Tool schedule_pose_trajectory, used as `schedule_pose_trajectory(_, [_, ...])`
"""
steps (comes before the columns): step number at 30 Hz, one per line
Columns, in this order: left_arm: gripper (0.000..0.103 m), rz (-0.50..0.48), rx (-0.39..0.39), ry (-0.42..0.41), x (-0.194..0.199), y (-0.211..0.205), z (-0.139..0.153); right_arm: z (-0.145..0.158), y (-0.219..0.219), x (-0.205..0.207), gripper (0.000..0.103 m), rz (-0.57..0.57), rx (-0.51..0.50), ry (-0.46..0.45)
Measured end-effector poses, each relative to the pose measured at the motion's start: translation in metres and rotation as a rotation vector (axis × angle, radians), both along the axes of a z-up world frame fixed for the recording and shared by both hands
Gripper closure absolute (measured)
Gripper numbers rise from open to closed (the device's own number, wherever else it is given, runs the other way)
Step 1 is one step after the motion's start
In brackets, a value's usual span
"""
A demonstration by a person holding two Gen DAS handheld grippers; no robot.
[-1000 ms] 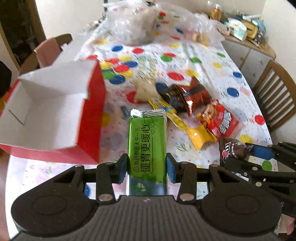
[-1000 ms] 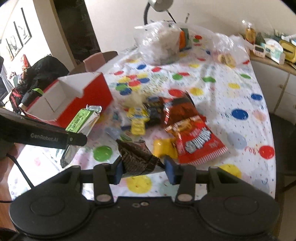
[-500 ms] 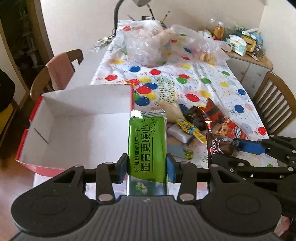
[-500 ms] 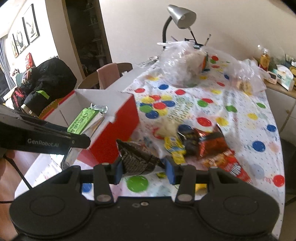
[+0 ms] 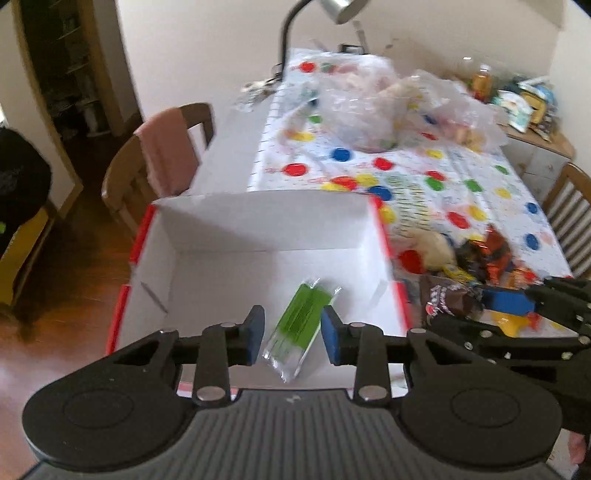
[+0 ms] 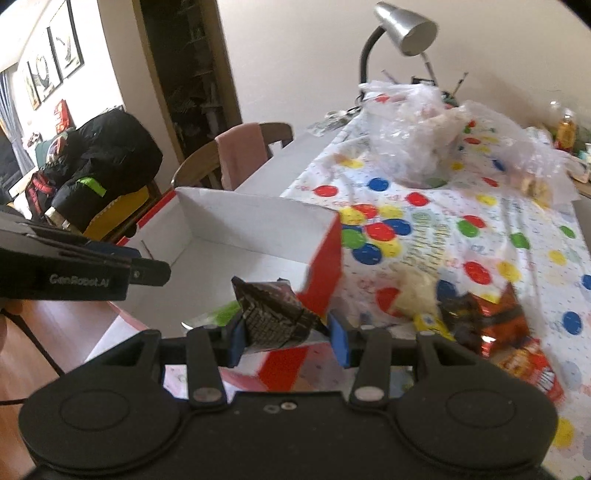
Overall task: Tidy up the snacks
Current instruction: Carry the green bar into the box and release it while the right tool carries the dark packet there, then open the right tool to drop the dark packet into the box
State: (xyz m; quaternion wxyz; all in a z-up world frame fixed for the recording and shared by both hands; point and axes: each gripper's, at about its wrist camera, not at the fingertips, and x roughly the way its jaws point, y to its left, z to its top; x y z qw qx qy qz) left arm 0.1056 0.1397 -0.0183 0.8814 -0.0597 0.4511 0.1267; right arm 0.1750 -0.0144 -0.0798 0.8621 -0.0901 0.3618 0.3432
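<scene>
Ahead of both tongs stretches the table (image 5: 461, 177), covered by a white cloth with coloured dots. Crumpled clear plastic bags (image 5: 369, 107) sit at its far end under a grey desk lamp (image 6: 406, 26). Nearer, directly beneath and in front of the left gripper (image 5: 291, 334), stands the open box (image 5: 258, 229), red outside and white inside, at the table's left edge. A wooden chair (image 5: 162, 147) draped with a pink cloth stands beyond the box's far left corner. The left gripper is pitched steeply down over the box's near wall, its fingers aimed at the white floor. Its jaws have just been closing a little, yet they stand released. The green snack packet (image 5: 303, 325) shows between the blue pads, blurred and tilted, with a gap on either side. It is inside the box, by its near right part; whether it rests on the floor I cannot tell. The right gripper (image 6: 288, 339) is held level with the left and just to its right, angled down at the box's near right corner. It is clenched on a crumpled dark brown packet (image 6: 275, 314), which juts forward from the pads over the box's red wall. To the right of the right gripper, a loose pile of snacks (image 6: 480, 317) in red, orange, yellow and dark wrappers lies on the cloth.
</scene>
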Motion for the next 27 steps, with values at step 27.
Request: schedule_pose_trajectory(27, [0.069, 0.045, -0.042, 0.033, -0.022, 0.057, -0.046, -0.055, 0.097, 0.011, 0.05, 0.066, -0.191, 0.057])
